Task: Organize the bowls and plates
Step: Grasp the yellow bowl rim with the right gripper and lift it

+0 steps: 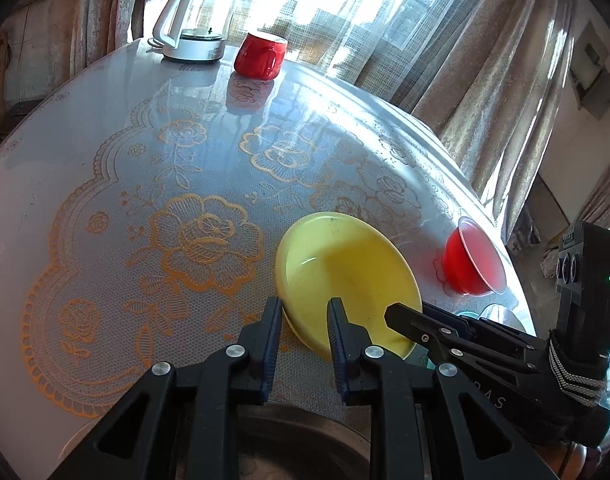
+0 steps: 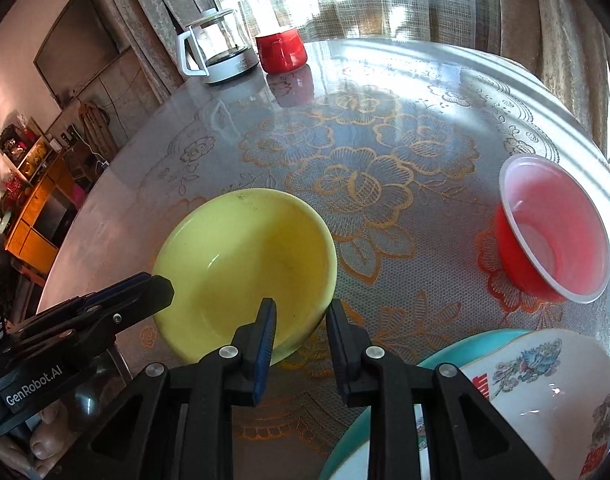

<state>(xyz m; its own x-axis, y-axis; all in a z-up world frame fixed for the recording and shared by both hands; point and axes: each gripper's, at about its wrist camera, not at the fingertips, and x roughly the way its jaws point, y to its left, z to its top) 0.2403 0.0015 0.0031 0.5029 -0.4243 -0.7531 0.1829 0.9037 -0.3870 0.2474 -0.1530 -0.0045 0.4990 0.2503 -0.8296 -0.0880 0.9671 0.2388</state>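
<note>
1. Left wrist view: left gripper (image 1: 305, 312) jaws apart, straddling the yellow bowl (image 1: 345, 276) rim on the table (image 1: 105, 128).
2. Right gripper (image 2: 301, 316) jaws apart around the rim at 6 o'clock.
3. Patterned bowl (image 2: 545, 392) at 4 o'clock is cut off.

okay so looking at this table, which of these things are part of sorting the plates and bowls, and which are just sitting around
Part of the job:
yellow bowl
red plastic bowl
white patterned bowl
teal plate under the patterned bowl

Just sitting around:
glass kettle
red mug
lace tablecloth
</note>
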